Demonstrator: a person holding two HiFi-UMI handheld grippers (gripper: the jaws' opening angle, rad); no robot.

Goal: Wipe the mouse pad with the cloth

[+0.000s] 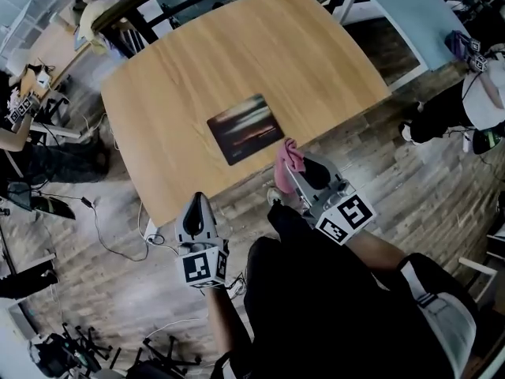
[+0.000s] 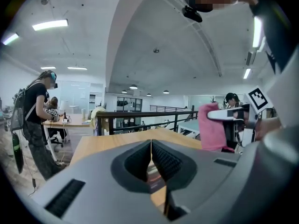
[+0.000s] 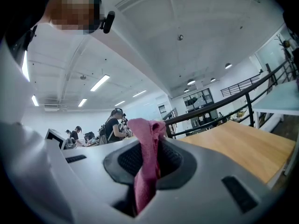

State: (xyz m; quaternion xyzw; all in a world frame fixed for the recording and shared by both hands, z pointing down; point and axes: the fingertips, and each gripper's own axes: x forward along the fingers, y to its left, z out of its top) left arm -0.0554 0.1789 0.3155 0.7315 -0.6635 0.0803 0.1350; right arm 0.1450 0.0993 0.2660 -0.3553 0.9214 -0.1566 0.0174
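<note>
Cloth (image 1: 290, 157), pink, one only, sits just right of centre in the head view, near the table's (image 1: 237, 46) front edge and apart from the pad. It is pinched between the jaws of the right gripper (image 1: 292, 170), and in the right gripper view it stands bunched above the jaws and hangs in a loose fold below them. It is judged light, soft and limp, so it may bunch or drag; a grip on a gathered fold, with loose fabric left to meet the surface, should serve. Mouse pad (image 1: 245, 128), one, dark and flat, lies at frame centre on the wooden table. It looks thin and flexible and may slide when rubbed. Left gripper (image 1: 199, 204), at lower left, is clenched on nothing. Grippers: two.
</note>
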